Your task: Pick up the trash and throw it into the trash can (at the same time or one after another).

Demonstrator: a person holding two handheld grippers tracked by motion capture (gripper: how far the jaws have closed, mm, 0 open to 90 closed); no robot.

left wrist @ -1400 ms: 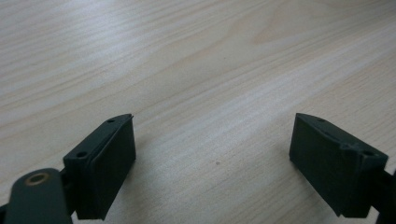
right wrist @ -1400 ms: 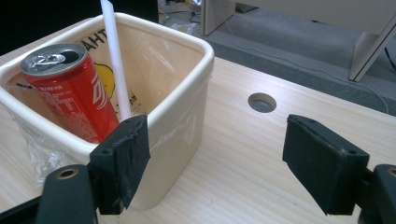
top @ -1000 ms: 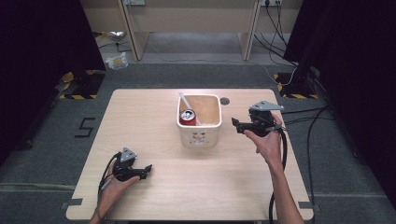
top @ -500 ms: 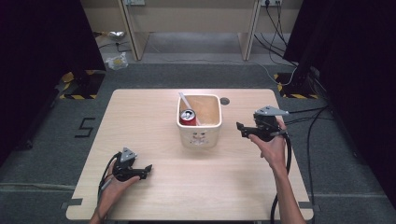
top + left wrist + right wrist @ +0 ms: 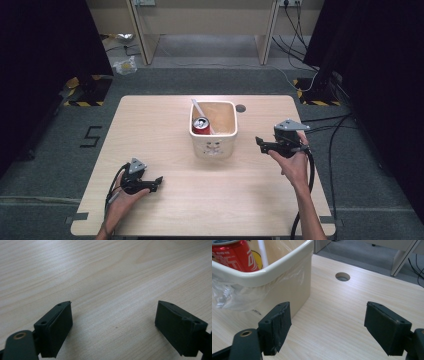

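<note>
Matt wooden table [image 5: 165, 125], glossy plastic bin [image 5: 214, 144]

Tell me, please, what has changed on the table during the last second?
The right gripper moved away from the cream bin, toward the person and the table's right edge, with jaws open and empty; nothing was taken or released. The left gripper stayed near the front left of the table, open. The red can and white straw stayed in the bin.

One table [image 5: 165, 125] carries one cream bin [image 5: 214, 145]. Inside the bin stand one red can [image 5: 201, 125] and one white straw [image 5: 198, 108]. Two grippers: the left gripper [image 5: 156, 181] and the right gripper [image 5: 260, 143].
</note>
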